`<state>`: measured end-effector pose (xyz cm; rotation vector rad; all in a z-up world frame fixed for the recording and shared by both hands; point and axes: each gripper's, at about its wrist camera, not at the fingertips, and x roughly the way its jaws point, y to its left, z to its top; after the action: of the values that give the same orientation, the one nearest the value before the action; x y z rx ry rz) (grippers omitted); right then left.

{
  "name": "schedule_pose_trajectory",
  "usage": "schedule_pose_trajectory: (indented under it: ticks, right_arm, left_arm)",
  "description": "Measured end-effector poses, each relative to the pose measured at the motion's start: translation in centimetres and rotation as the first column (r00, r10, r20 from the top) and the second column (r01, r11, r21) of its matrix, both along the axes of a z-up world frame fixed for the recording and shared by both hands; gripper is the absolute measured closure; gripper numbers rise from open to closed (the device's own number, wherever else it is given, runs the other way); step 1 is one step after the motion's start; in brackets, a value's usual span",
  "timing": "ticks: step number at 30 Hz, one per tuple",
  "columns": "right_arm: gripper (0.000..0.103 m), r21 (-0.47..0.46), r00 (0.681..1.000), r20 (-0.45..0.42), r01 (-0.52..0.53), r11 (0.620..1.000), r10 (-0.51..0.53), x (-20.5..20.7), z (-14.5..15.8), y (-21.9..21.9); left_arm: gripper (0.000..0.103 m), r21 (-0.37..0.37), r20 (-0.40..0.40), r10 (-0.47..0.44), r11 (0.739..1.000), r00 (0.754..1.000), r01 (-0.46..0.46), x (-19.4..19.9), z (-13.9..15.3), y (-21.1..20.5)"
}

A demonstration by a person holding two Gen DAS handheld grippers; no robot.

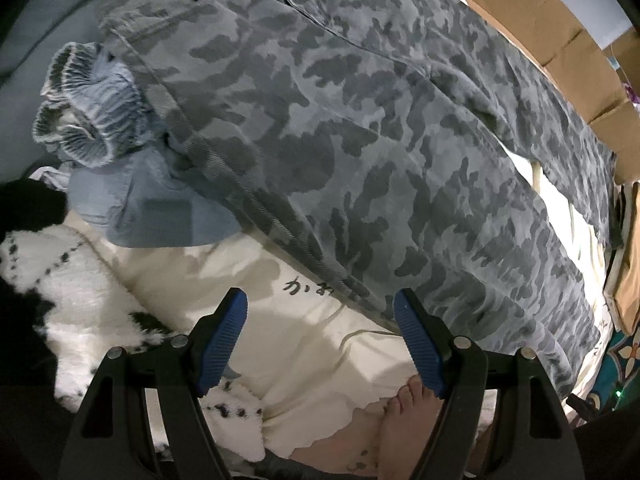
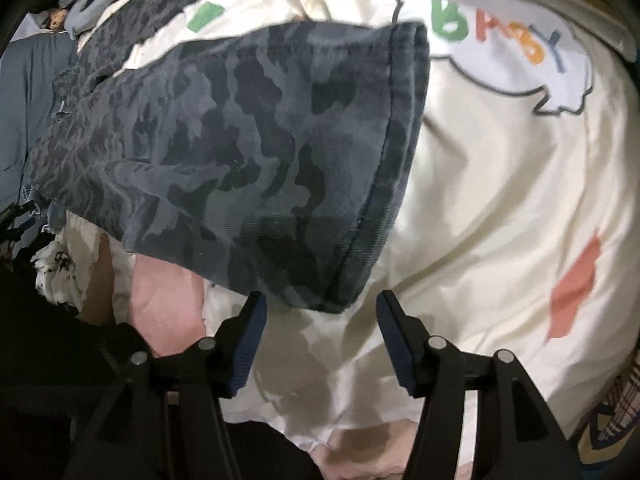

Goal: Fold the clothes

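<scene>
The camouflage trousers (image 1: 360,128) lie spread across a cream quilt (image 1: 320,352), running from the far left towards the near right in the left wrist view, with the waistband at the far end. The left gripper (image 1: 320,320) hangs above the quilt with its blue-padded fingers (image 1: 230,340) wide apart and nothing between them; the trousers' near edge passes just beyond its right finger. A bare foot (image 1: 400,432) shows under that finger. A crumpled light blue denim garment (image 1: 120,160) with a ruffled cuff lies at the left, partly under the trousers, and a white fluffy garment with black spots (image 1: 80,280) lies nearer. In the right wrist view, the right gripper (image 2: 320,320) is open and empty just short of the hemmed leg end (image 2: 380,184), which rests on the quilt beside a "BABY" cloud print (image 2: 500,48).
</scene>
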<state>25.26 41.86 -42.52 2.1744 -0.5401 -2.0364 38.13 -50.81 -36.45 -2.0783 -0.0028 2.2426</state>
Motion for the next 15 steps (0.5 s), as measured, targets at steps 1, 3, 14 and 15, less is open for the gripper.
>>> schedule_pose_trajectory:
  ticks: [1,3,14,15]
  right_arm:
    - [0.048,0.0,1.0,0.009,0.002,1.0,-0.002,0.0,-0.5,-0.1]
    - [0.045,-0.001,1.0,0.017,0.005,1.0,-0.005,-0.1,-1.2,-0.2]
    - [0.078,-0.015,0.998,-0.055,-0.013,1.0,0.012,-1.4,1.0,0.1]
    - [0.082,-0.015,0.998,-0.066,-0.022,1.0,0.021,-1.6,1.5,0.1]
  left_arm:
    - [0.026,0.0,0.006,-0.005,1.0,1.0,0.005,0.0,-0.4,0.2]
    - [0.026,0.002,0.017,-0.008,1.0,1.0,0.008,0.0,-1.1,0.5]
    - [0.026,0.016,0.05,-0.002,1.0,0.999,0.002,0.1,-3.5,1.0]
    - [0.026,0.016,0.051,-0.001,1.0,0.999,0.0,0.2,-3.6,1.0]
